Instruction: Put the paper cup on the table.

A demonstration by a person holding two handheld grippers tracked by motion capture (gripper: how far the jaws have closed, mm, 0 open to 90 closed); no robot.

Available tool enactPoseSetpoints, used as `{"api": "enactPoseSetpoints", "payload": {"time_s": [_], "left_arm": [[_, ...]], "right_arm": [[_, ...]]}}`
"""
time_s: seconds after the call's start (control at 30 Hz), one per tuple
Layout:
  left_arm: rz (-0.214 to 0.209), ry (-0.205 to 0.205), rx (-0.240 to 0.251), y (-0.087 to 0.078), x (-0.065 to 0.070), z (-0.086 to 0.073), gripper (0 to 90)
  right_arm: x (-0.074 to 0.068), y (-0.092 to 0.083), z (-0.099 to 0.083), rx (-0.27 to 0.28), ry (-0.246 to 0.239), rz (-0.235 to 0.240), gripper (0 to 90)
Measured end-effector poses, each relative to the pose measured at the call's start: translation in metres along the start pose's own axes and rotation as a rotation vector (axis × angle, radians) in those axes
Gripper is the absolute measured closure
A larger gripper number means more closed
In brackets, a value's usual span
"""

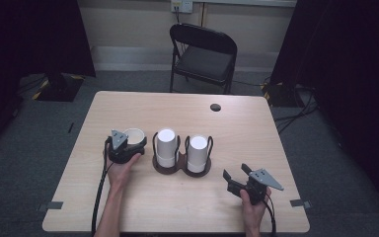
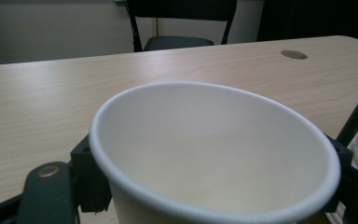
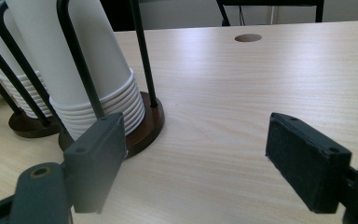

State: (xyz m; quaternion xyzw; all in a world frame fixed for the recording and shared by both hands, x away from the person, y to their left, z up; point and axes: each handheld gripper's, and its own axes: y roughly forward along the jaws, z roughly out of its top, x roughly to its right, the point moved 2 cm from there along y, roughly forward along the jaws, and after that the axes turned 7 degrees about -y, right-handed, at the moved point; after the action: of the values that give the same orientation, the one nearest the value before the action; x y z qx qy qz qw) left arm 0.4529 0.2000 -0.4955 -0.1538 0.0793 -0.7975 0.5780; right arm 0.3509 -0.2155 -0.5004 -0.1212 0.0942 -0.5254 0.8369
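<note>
Curtained recording lab [image 1: 355, 59], desk [image 1: 177, 207], folding chair [image 1: 202, 54]

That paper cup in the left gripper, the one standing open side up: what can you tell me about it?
The paper cup is plain white, looks like thin paper, and has a rolled rim around a wide round mouth. It stands upright, mouth up, and seems empty; its base is hidden. It sits on the wooden table left of the two cup stacks, apart from them. The left gripper has it between its black jaws, one at each side of the wall just under the rim; whether they press on it is unclear.

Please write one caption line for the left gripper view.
Open white paper cup standing upright between the left tool's black jaws above the light wooden table.
</note>
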Motion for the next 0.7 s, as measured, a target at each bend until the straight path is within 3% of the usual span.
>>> {"api": "enactPoseSetpoints", "payload": {"time_s": [0.1, 0.2, 0.43, 0.57, 0.7], "left_arm": [[-0.003, -0.013, -0.031, -0.0006, -0.0030, -0.0039, 21.0], [0.006, -0.004, -0.032, -0.0025, -0.0046, -0.0022, 16.1], [0.039, -0.043, -0.084, -0.0017, -0.0077, -0.0073, 15.2], [0.030, -0.034, -0.106, -0.0032, -0.0067, -0.0081, 15.4], [0.027, -0.013, -0.086, -0.0071, -0.0040, -0.0084, 15.4]], "right_arm": [[0.0002, -0.0002, -0.0001, 0.001, 0.003, -0.001, 19.8], [0.0002, 0.0000, 0.0000, 0.002, 0.004, 0.001, 19.8], [0.0002, -0.0002, 0.0000, 0.002, 0.006, -0.003, 19.8], [0.0006, -0.0003, -0.0001, 0.001, 0.008, -0.001, 19.7], [0.0007, -0.0004, -0.0001, 0.001, 0.009, 0.000, 19.8]]}}
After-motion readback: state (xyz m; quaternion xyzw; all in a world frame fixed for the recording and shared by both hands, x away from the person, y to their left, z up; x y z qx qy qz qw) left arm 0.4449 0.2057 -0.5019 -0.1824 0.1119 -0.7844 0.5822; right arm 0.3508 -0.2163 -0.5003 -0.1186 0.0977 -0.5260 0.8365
